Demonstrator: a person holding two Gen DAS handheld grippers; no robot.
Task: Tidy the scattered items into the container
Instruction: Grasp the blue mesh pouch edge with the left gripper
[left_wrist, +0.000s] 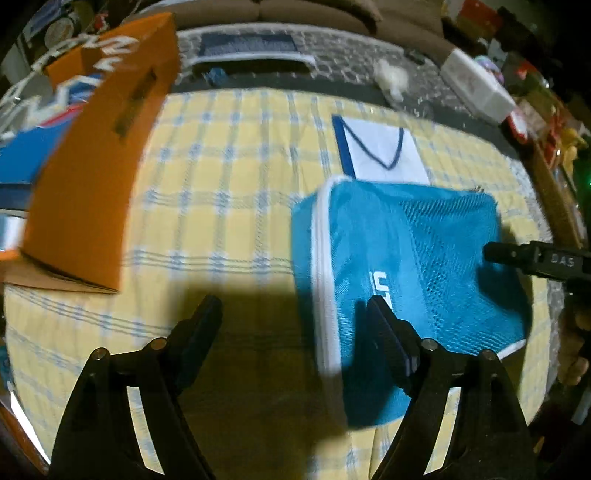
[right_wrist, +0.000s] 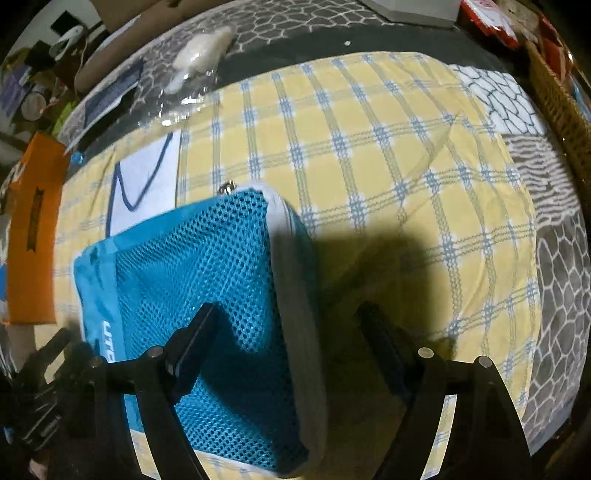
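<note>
Yellow checked cloth (left_wrist: 229, 206) carries the blue mesh pouch (left_wrist: 406, 258) at centre right. Left gripper (left_wrist: 295, 325) and right gripper (right_wrist: 284, 332) both stand released, each straddling a pouch edge. Seat pads squarely on both edges before clenching.

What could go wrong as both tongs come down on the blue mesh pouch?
1. Each pair of open tongs, left tongs and right tongs, straddles one white edge of the blue mesh pouch, so they might pinch the checked cloth too.
2. The soft pouch may sag or fold when lifted.
3. The white paper bag seems tucked under it and could drag along.
</note>
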